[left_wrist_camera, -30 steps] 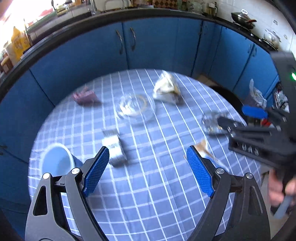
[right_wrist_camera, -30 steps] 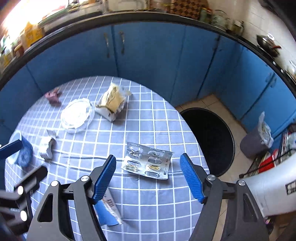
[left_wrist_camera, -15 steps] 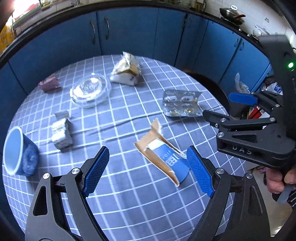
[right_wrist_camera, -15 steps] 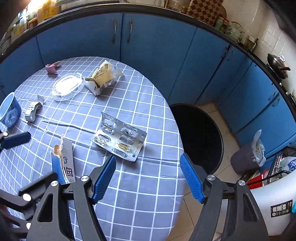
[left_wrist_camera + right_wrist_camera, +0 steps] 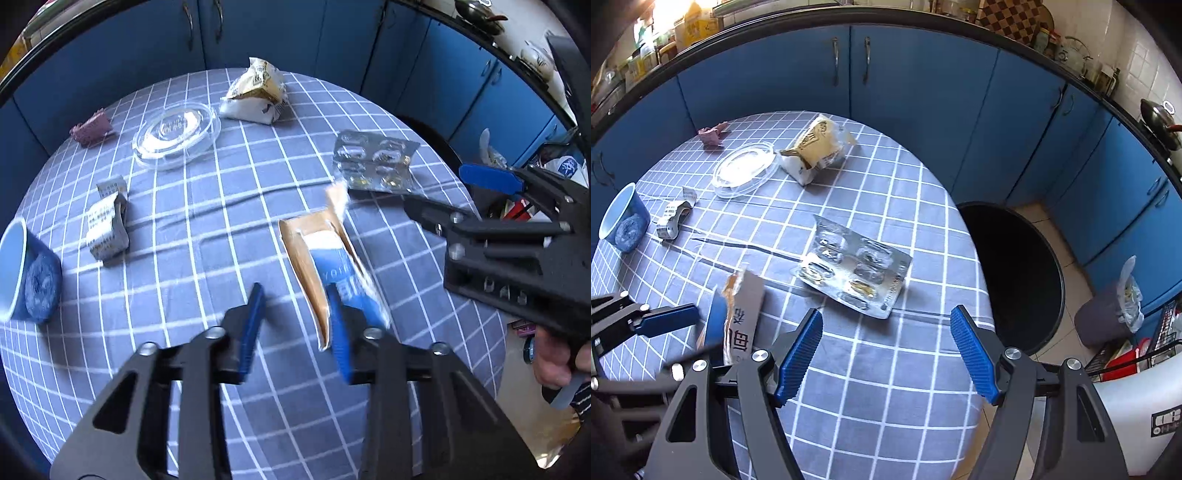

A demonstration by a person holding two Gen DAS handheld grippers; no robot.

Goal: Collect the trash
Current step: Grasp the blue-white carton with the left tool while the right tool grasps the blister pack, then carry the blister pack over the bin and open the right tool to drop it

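Left wrist view: left gripper (image 5: 295, 325) low over the tabletop (image 5: 207, 229), fingers (image 5: 251, 325) at a narrow gap, partly drawn in. Torn box (image 5: 328, 266), brown inside with blue print, lies with its near end against the right finger; that finger overlaps the box's lower edge, the left finger stands apart from it on bare cloth. Whether the box is pinched cannot be told; motion blur at the tips. Beyond the box: blister pack (image 5: 373, 162), just past its torn flap. Farther back, clear lid (image 5: 177, 134) and snack bag (image 5: 255, 94); pink wad (image 5: 90, 127) at the far left; crumpled wrapper (image 5: 107, 225) and blue cup (image 5: 26, 273) on the left edge. Right gripper (image 5: 491, 177) enters from the right, beside the blister pack. Right wrist view: right gripper (image 5: 886, 350) with fingers (image 5: 799, 350) spread wide, nothing between them but cloth; blister pack (image 5: 855, 273) lies just ahead of the tips, nearer the left one, untouched. Box (image 5: 740, 314) to the left of the left finger, with the left gripper (image 5: 683, 325) at it. Black bin (image 5: 1019, 273) on the floor beside the tabletop (image 5: 886, 206) edge; small grey bin (image 5: 1104, 317) farther right.
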